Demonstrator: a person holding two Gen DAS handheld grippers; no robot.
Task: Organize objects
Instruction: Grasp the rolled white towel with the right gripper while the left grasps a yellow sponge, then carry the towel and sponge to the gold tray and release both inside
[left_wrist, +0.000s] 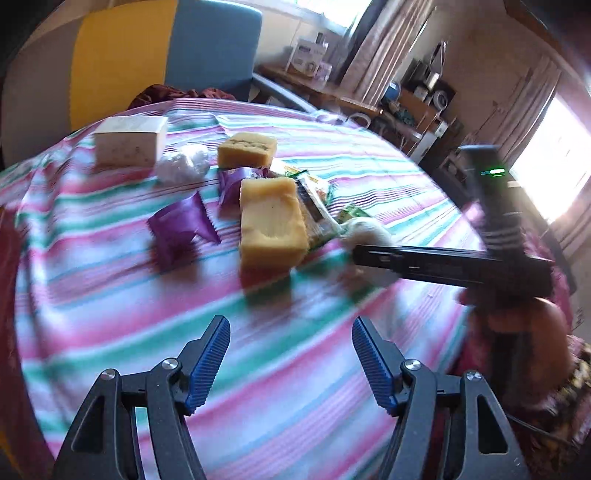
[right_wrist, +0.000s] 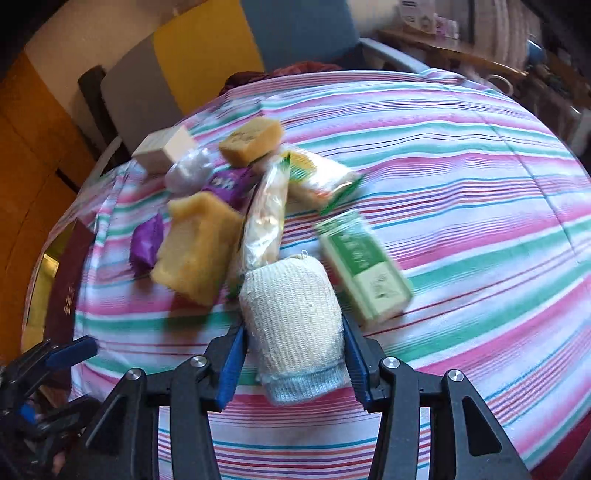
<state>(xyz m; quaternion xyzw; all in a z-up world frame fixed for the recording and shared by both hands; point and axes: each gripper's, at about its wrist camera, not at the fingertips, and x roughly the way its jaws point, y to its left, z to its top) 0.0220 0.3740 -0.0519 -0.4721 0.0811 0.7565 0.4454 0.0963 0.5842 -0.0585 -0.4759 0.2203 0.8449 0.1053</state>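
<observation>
We have the cream knitted mitt (right_wrist: 293, 317) pinched between the pads of the right gripper (right_wrist: 293, 354), just ahead of them on the striped cloth (right_wrist: 461, 166). To lift cleanly, we should keep the squeeze even and clear the green box (right_wrist: 365, 269) beside its right pad. Our left gripper (left_wrist: 291, 363) hangs spread and empty, the yellow sponge (left_wrist: 271, 225) ahead of it. Beyond the table stands a blue chair (left_wrist: 214, 44).

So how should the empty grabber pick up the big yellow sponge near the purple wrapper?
Take the big yellow sponge across its two long sides, near the middle, coming down from above. It lies flat on the striped cloth as a long block, narrow enough for the left gripper, whose jaws are open. A packet crowds its right side, so go carefully there.
</observation>
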